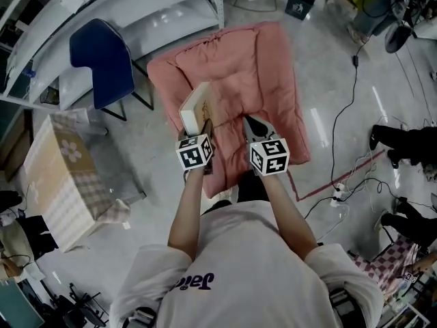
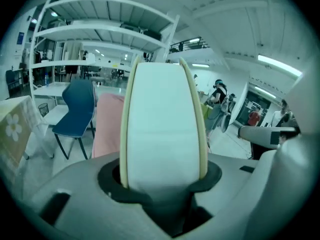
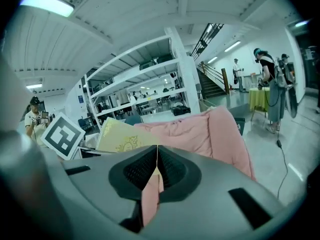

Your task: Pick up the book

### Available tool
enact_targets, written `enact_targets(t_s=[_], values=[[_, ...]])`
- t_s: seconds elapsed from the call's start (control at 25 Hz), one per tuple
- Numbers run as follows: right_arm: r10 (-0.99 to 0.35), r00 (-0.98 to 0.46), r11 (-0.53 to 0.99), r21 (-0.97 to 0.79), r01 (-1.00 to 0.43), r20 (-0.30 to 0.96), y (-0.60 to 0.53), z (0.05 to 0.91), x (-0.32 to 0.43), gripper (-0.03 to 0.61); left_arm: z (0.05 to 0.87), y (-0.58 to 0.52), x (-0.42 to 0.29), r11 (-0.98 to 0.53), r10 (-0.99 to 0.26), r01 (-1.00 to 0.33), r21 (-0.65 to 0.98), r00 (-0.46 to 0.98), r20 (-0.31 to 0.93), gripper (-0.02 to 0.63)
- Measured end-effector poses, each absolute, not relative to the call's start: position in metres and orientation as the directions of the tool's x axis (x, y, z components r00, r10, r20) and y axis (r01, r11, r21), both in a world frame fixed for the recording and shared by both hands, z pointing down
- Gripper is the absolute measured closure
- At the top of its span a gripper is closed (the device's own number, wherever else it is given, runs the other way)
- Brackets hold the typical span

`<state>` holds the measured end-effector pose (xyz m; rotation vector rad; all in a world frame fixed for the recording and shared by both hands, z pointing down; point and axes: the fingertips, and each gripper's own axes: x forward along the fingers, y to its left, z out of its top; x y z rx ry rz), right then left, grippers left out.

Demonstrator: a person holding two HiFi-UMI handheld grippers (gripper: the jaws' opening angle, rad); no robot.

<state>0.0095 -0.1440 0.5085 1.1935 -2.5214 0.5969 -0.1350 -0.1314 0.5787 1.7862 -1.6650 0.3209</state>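
Observation:
The book (image 1: 196, 108) is thick, with a cream cover and white page edges. It is held up off the pink cushion (image 1: 252, 67), tilted on end, with my left gripper (image 1: 204, 128) shut on its lower end. In the left gripper view the book's page edge (image 2: 162, 124) fills the space between the jaws, and both pads press its covers. My right gripper (image 1: 251, 124) hovers beside it over the cushion, shut with nothing in it. In the right gripper view the jaws (image 3: 157, 156) meet in a line, and the book's cover (image 3: 122, 136) shows at left.
The cushion lies on a grey floor. A blue chair (image 1: 102, 60) and white shelving (image 1: 136, 5) stand at the upper left. A floral-patterned box (image 1: 58, 176) sits at the left. Cables (image 1: 341, 128) run over the floor at right. People stand far off (image 3: 267, 79).

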Motion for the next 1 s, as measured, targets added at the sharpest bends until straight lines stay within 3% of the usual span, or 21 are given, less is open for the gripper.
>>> enact_targets(t_s=[0.28,0.6,1.0], values=[[-0.739,-0.63,0.614,-0.147,-0.776,0.239,-0.138,0.41,-0.009,0.565,0.451,-0.118,-0.145,-0.021,-0.933,-0.968,0.249,0.108,0.342,0.387],[-0.778,-0.627,0.624,-0.065,-0.779,0.048,-0.114,0.319,-0.021,0.565,0.339,-0.084,-0.154,-0.024,-0.995,-0.994,0.11,0.034,0.089,0.388],[-0.775,-0.632,0.631,0.03,-0.775,-0.034,-0.094,0.281,-0.028,0.566,0.303,-0.059,-0.157,0.012,-0.999,-0.998,0.057,-0.013,-0.032,0.388]])
